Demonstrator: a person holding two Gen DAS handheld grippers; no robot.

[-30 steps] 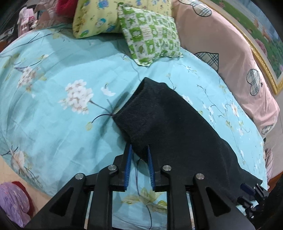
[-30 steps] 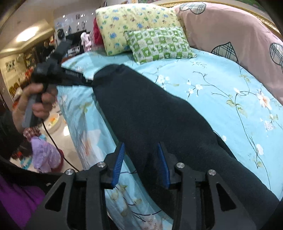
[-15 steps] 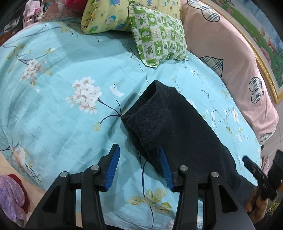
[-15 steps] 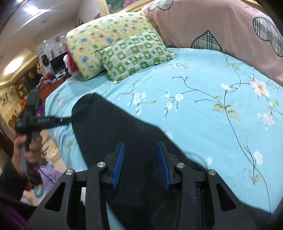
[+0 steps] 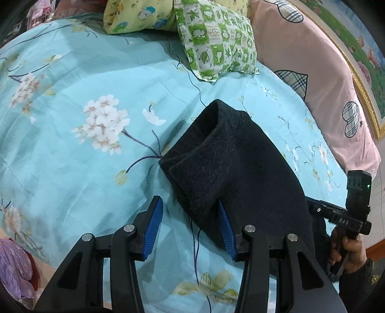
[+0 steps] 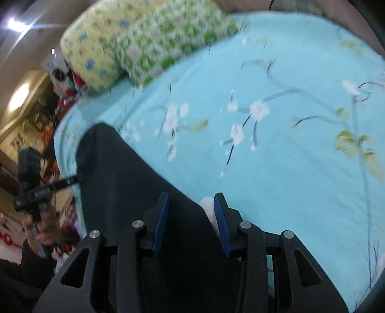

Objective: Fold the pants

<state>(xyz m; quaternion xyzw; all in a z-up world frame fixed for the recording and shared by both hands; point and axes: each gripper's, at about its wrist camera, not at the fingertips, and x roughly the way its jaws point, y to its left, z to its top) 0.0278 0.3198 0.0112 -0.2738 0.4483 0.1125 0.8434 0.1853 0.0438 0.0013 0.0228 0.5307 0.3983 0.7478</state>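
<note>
Dark fleece pants [image 5: 231, 168] lie in a long folded strip on the turquoise flowered bedsheet [image 5: 72, 101]; their cuff end points toward the pillows. My left gripper [image 5: 190, 228] is open just above the near cuff edge, its right pad touching the cloth. My right gripper [image 6: 190, 216] is open over the other end of the pants [image 6: 125, 192], with cloth under its left pad. The right wrist view is blurred. Each view shows the other gripper: the right one [image 5: 341, 216] and the left one [image 6: 48, 185].
A green checked pillow [image 5: 216, 41] and a yellow pillow [image 5: 139, 14] lie at the head of the bed. A pink quilt with plaid hearts [image 5: 312, 72] runs along the right. The bed edge [image 5: 14, 240] is at lower left, with purple cloth below it.
My left gripper opened and let go of the cuff, which now lies on the sheet. My right gripper swung rightward and lower over the far end of the pants, staying open.
</note>
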